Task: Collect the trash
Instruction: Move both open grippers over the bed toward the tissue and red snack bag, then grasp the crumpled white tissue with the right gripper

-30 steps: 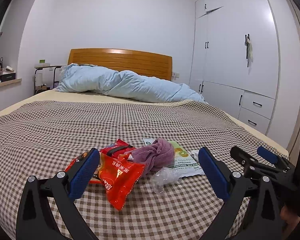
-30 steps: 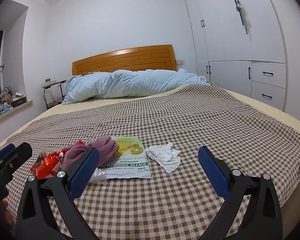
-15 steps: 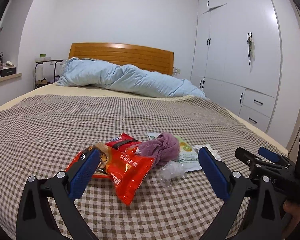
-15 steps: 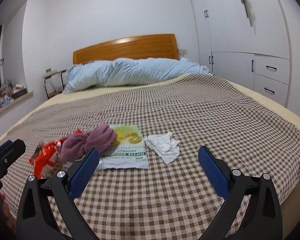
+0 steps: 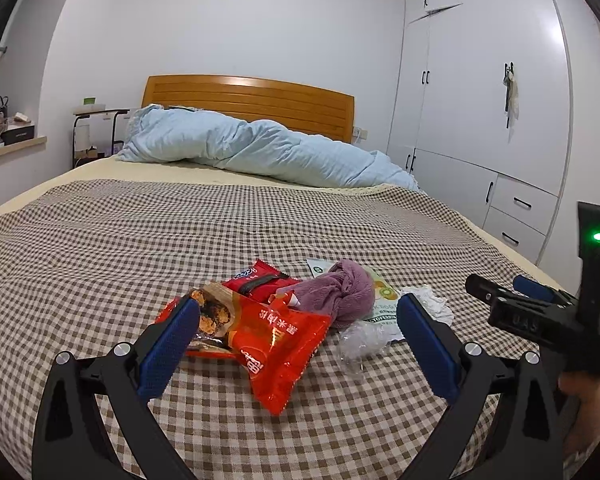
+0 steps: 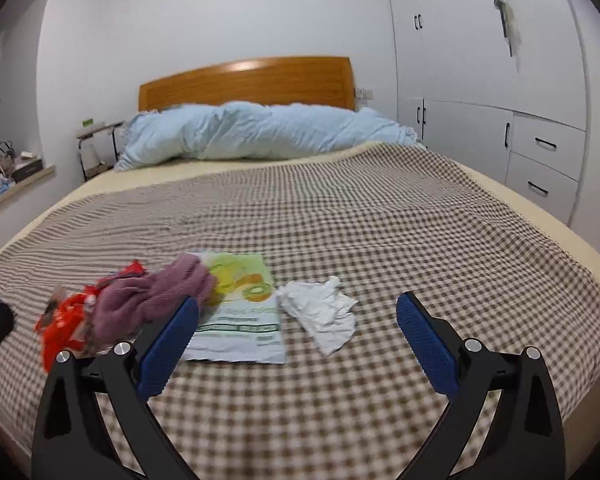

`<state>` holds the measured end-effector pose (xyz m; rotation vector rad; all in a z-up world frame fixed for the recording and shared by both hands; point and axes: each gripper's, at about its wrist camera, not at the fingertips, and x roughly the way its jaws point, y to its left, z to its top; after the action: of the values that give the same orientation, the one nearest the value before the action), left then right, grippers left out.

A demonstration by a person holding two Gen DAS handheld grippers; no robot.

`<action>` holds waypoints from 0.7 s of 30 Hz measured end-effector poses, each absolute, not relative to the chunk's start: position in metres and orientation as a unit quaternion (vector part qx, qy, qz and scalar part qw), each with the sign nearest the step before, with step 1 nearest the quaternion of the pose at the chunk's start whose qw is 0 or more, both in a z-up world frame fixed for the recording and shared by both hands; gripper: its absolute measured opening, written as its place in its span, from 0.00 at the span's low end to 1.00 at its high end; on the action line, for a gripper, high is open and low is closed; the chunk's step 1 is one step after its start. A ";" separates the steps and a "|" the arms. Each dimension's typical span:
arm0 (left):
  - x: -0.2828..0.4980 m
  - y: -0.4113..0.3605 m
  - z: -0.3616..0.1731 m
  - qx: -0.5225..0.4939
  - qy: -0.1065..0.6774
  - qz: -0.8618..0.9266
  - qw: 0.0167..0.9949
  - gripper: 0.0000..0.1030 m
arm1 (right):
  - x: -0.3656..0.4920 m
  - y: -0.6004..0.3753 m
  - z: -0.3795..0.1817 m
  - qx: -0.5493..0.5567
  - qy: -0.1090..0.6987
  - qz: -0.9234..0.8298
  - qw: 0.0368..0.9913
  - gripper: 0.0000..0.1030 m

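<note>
Red snack wrappers (image 5: 268,328), a crumpled tissue (image 6: 324,316) and a green-printed packet (image 6: 240,312) are left uncollected near the bed's (image 6: 380,220) foot edge (nothing gripped), with both the left gripper (image 5: 298,344) and right gripper (image 6: 298,344) held wide.

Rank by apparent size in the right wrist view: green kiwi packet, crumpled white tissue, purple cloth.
1. green kiwi packet, though the purple cloth covers one corner.
2. purple cloth, blurred and not far behind the packet, so the top two are uncertain.
3. crumpled white tissue, clearly smallest.
</note>
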<state>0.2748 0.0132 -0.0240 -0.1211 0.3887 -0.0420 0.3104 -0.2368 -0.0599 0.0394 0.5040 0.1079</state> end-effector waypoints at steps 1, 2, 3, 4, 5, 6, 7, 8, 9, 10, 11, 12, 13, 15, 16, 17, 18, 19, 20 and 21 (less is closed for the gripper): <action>0.277 0.014 -0.024 -0.060 0.194 -0.020 0.979 0.93 | 0.316 -0.239 -0.062 0.021 0.257 0.054 0.965 0.92; 0.278 0.015 -0.023 -0.061 0.195 -0.020 0.979 0.93 | 0.325 -0.242 -0.065 0.025 0.269 0.054 0.961 0.92; 0.280 0.015 -0.023 -0.061 0.196 -0.020 0.979 0.93 | 0.331 -0.243 -0.066 0.027 0.276 0.054 0.959 0.92; 0.283 0.016 -0.023 -0.062 0.196 -0.018 0.978 0.93 | 0.338 -0.245 -0.068 0.028 0.284 0.054 0.957 0.92; 0.285 0.016 -0.023 -0.063 0.197 -0.018 0.978 0.93 | 0.348 -0.245 -0.070 0.023 0.297 0.052 0.953 0.92; 0.288 0.017 -0.022 -0.065 0.199 -0.018 0.978 0.93 | 0.355 -0.244 -0.073 0.018 0.309 0.049 0.950 0.92; 0.291 0.017 -0.023 -0.068 0.201 -0.018 0.977 0.93 | 0.363 -0.244 -0.075 0.016 0.320 0.048 0.946 0.92; 0.294 0.018 -0.024 -0.071 0.203 -0.018 0.976 0.93 | 0.373 -0.243 -0.080 0.015 0.332 0.050 0.942 0.92; 0.297 0.018 -0.024 -0.073 0.206 -0.017 0.976 0.93 | 0.381 -0.243 -0.084 0.012 0.342 0.047 0.939 0.92; 0.301 0.018 -0.026 -0.076 0.212 -0.018 0.974 0.93 | 0.386 -0.243 -0.089 0.010 0.350 0.045 0.936 0.92; 0.304 0.017 -0.027 -0.077 0.215 -0.018 0.973 0.93 | 0.396 -0.243 -0.095 0.010 0.364 0.047 0.930 0.92; 0.306 0.016 -0.028 -0.077 0.218 -0.018 0.973 0.93 | 0.400 -0.241 -0.100 0.010 0.373 0.049 0.926 0.92; 0.309 0.016 -0.030 -0.078 0.222 -0.017 0.972 0.93 | 0.406 -0.240 -0.105 0.008 0.382 0.049 0.923 0.92; 0.312 0.015 -0.033 -0.078 0.229 -0.018 0.970 0.93 | 0.416 -0.237 -0.117 -0.006 0.400 0.036 0.916 0.81; 0.313 0.014 -0.036 -0.078 0.234 -0.020 0.969 0.93 | 0.421 -0.236 -0.125 -0.007 0.412 0.034 0.910 0.66; 0.315 0.012 -0.037 -0.077 0.238 -0.022 0.968 0.93 | 0.424 -0.237 -0.131 -0.001 0.425 0.032 0.905 0.41; 0.316 0.010 -0.038 -0.075 0.240 -0.023 0.968 0.93 | 0.426 -0.241 -0.136 0.011 0.435 0.033 0.900 0.40; 0.317 0.009 -0.039 -0.072 0.242 -0.025 0.967 0.93 | 0.425 -0.244 -0.136 0.021 0.433 0.038 0.900 0.38; 0.317 0.007 -0.040 -0.068 0.243 -0.025 0.967 0.93 | 0.423 -0.249 -0.134 0.031 0.431 0.038 0.901 0.15; 0.317 0.006 -0.040 -0.065 0.243 -0.025 0.967 0.93 | 0.420 -0.254 -0.133 0.042 0.429 0.038 0.902 0.12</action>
<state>0.3166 0.0064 -0.0401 -0.1315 0.4919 -0.0501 0.4197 -0.2538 -0.1329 0.0874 0.8863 0.0787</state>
